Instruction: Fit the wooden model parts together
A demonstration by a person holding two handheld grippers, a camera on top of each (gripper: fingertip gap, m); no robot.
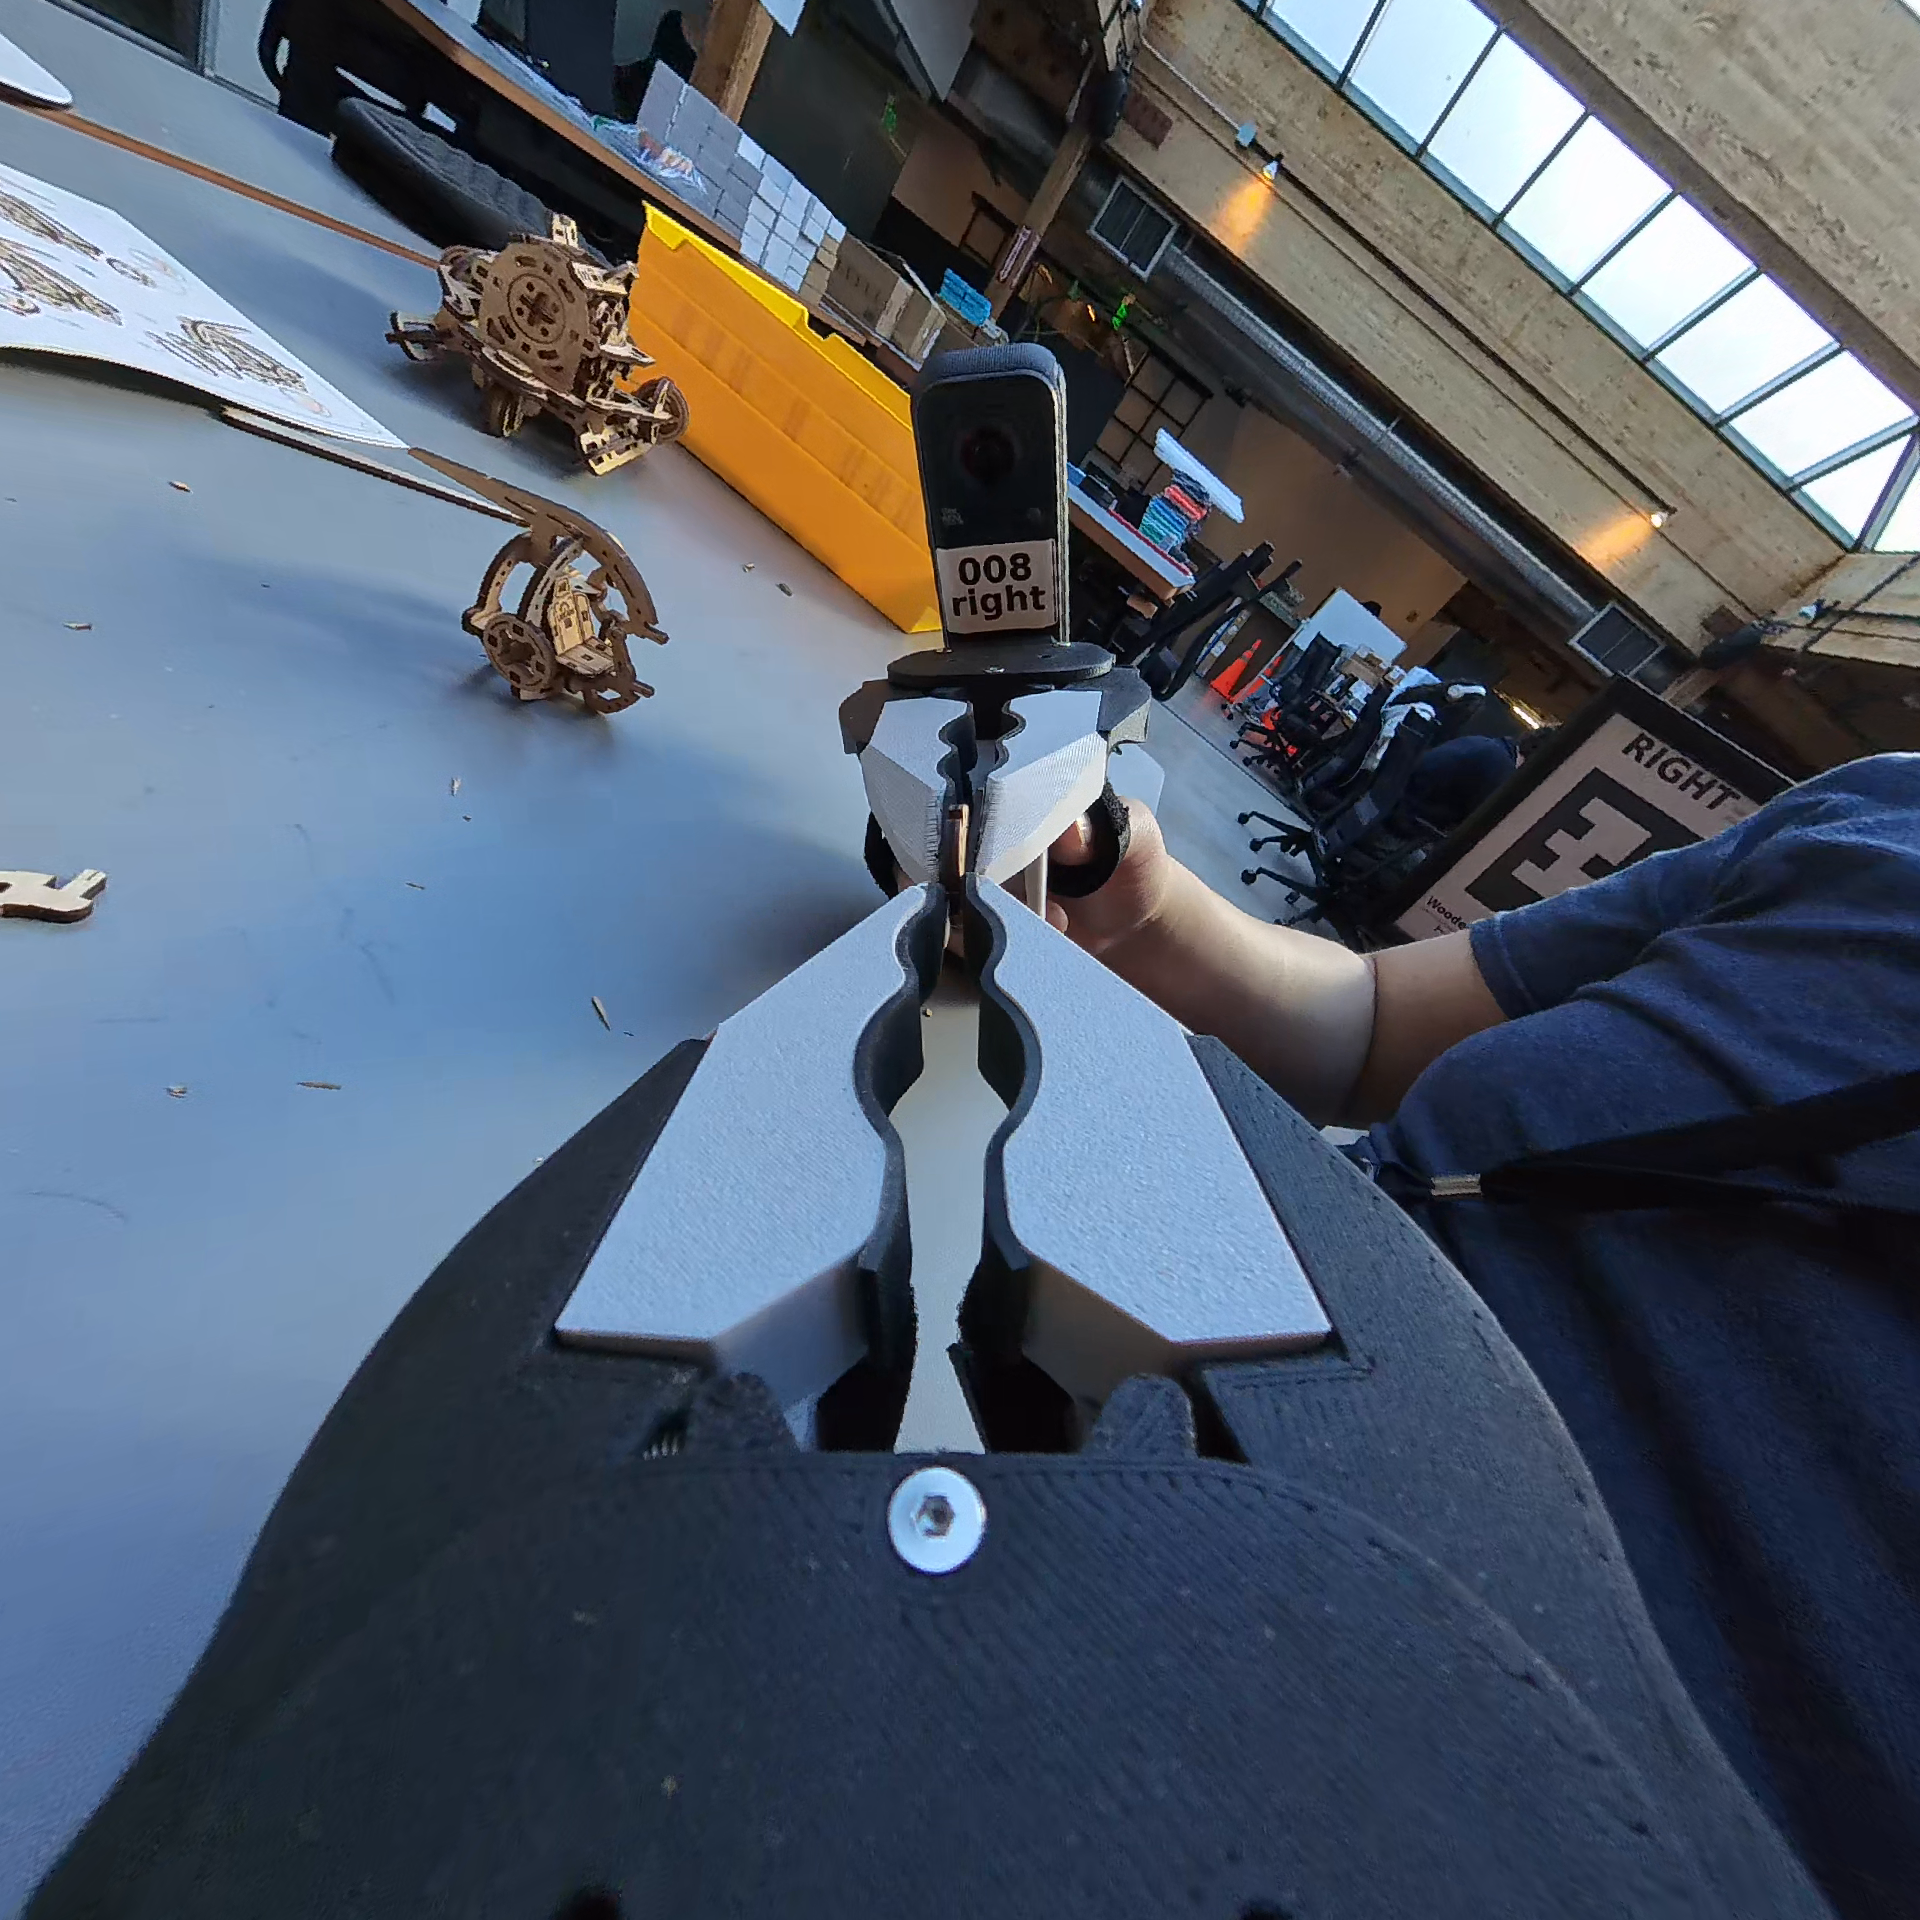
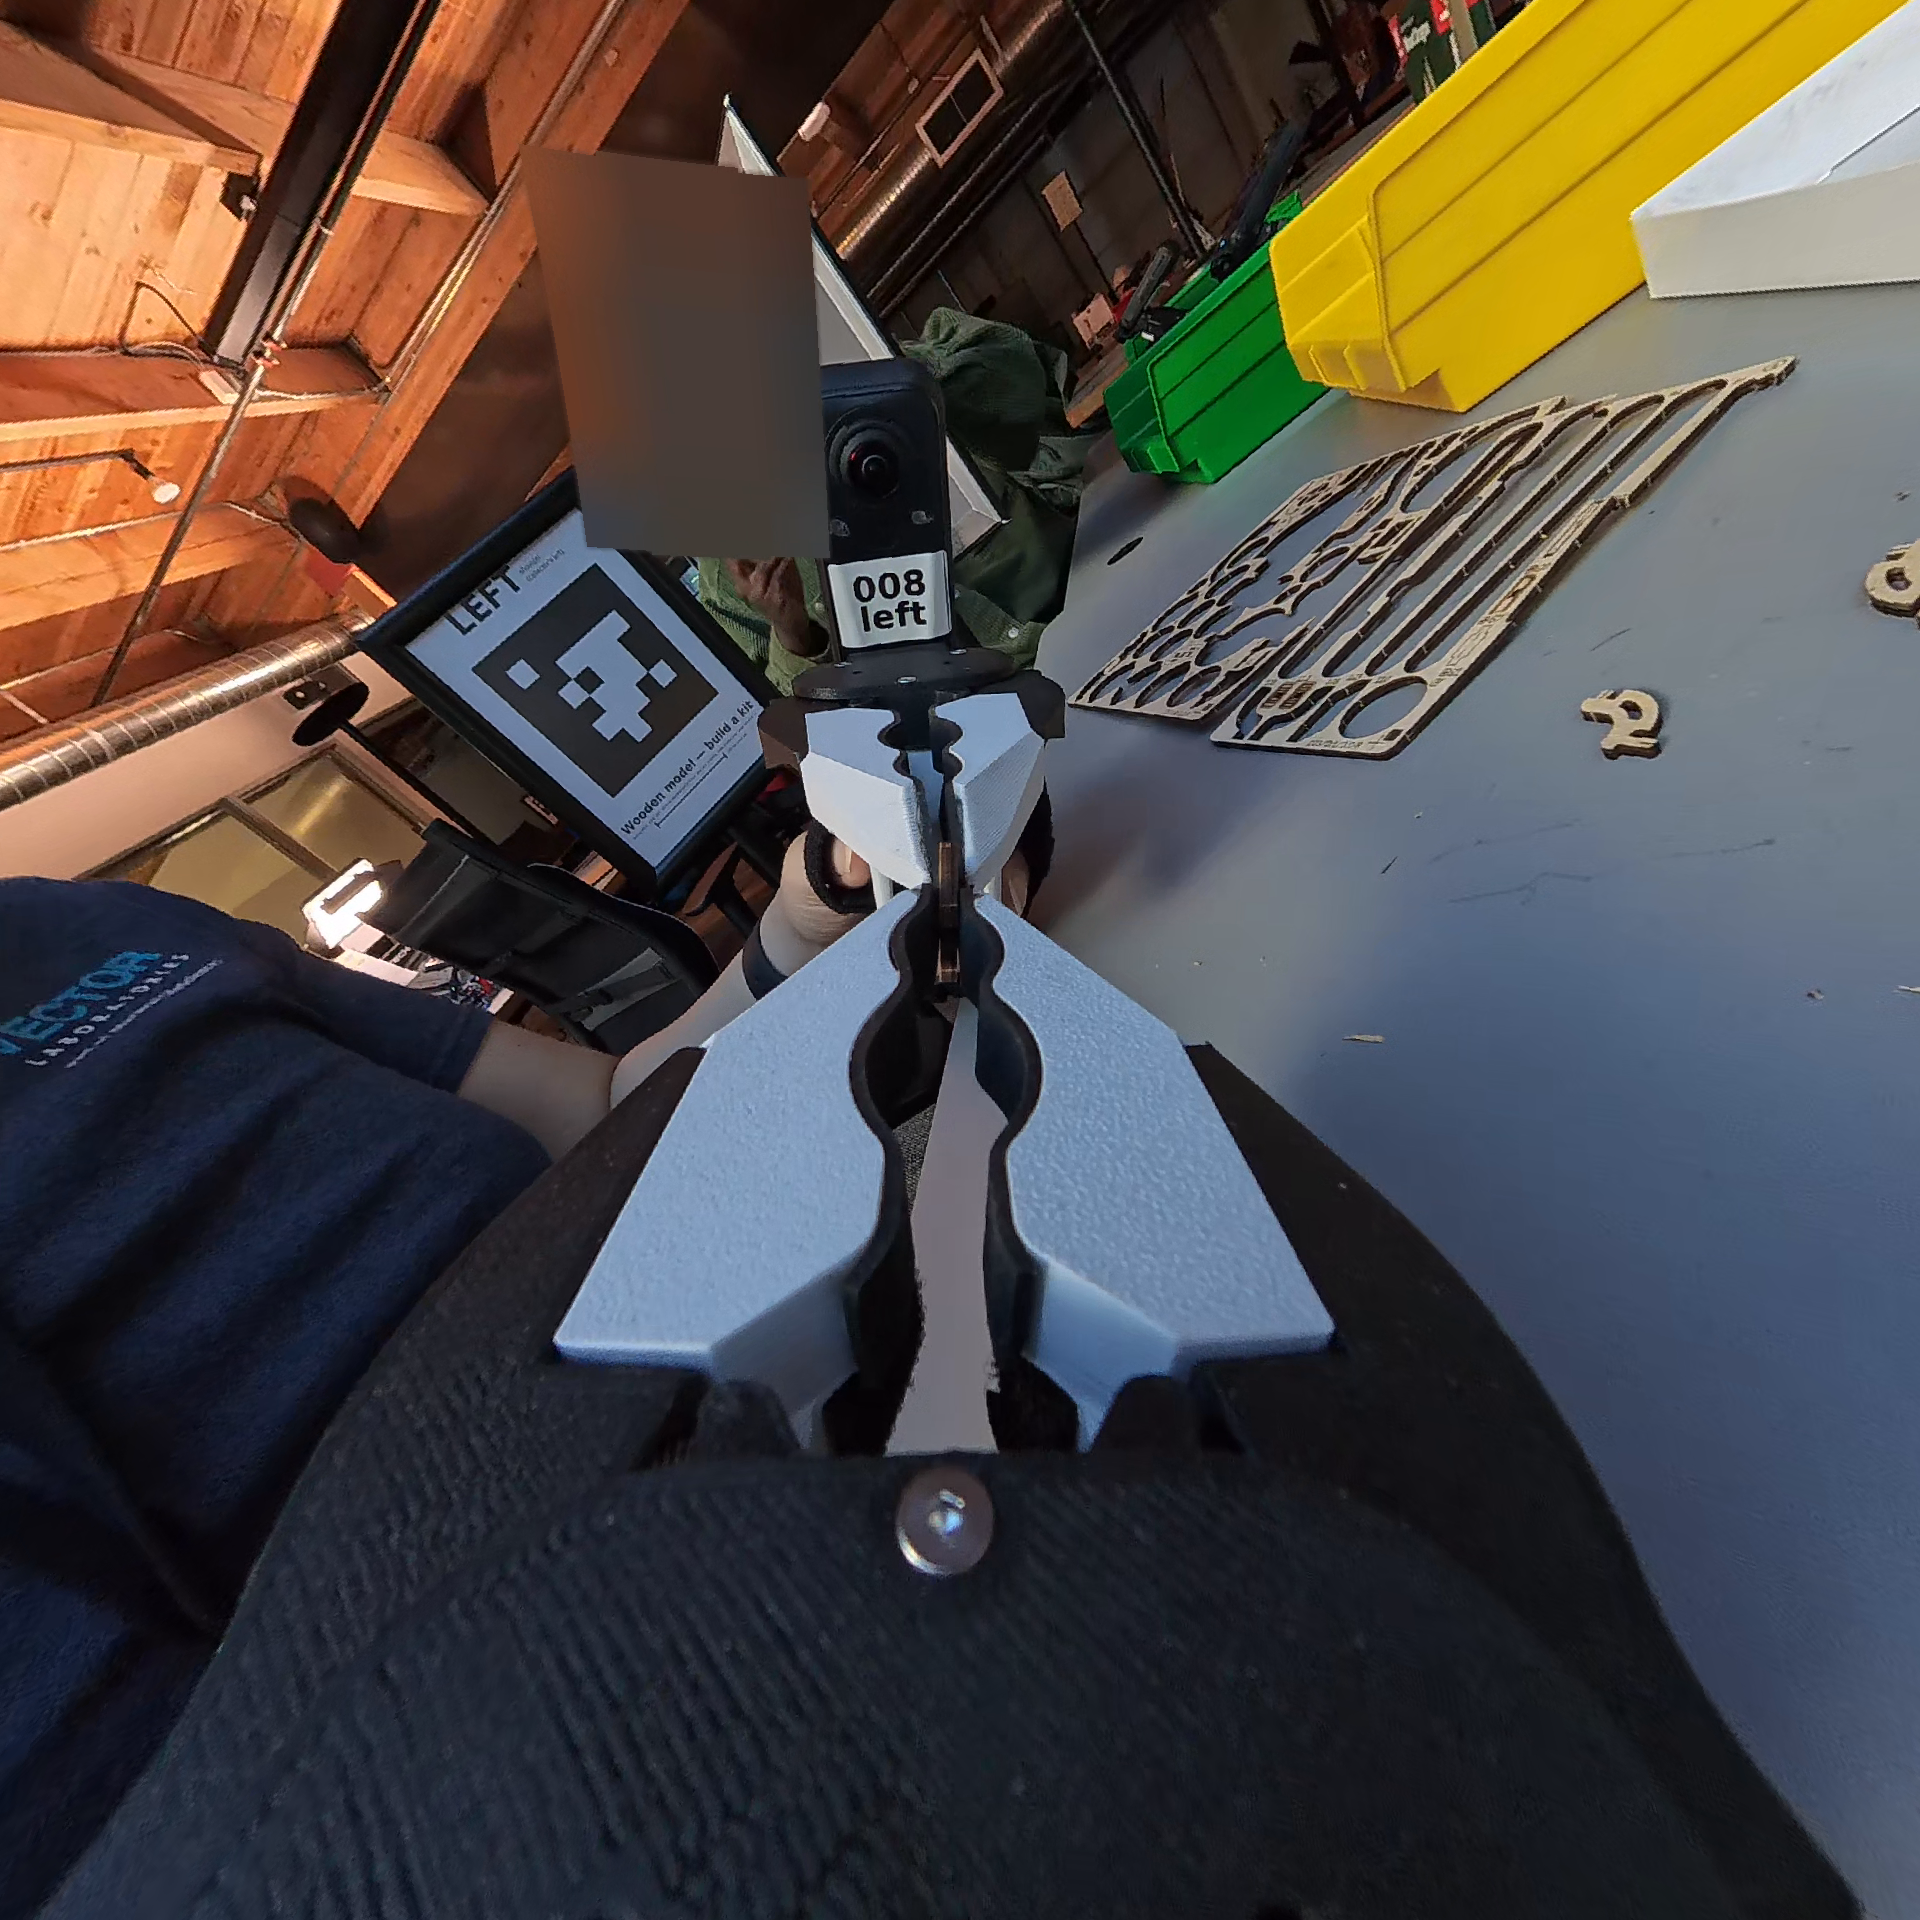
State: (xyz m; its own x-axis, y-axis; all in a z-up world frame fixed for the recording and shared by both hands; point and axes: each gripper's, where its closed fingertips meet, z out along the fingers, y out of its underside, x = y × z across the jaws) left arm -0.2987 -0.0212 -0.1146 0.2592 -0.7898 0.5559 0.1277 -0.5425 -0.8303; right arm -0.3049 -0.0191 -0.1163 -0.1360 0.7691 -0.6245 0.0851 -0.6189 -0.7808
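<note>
I hold my left gripper (image 1: 957, 896) and my right gripper (image 2: 945, 940) tip to tip above the grey table (image 1: 312, 935), each facing the other. A small flat wooden part (image 1: 957, 836) stands edge-on at the meeting point; my right gripper's tips are pressed together on it, and my left gripper's tips are drawn in against its near end, though I cannot tell whether they truly grip it. Ahead and left of my left gripper sit a small wooden subassembly (image 1: 566, 615) and, farther off, a larger wooden model (image 1: 540, 338). Right of my right gripper lie emptied wooden sheets (image 2: 1434, 561)
</note>
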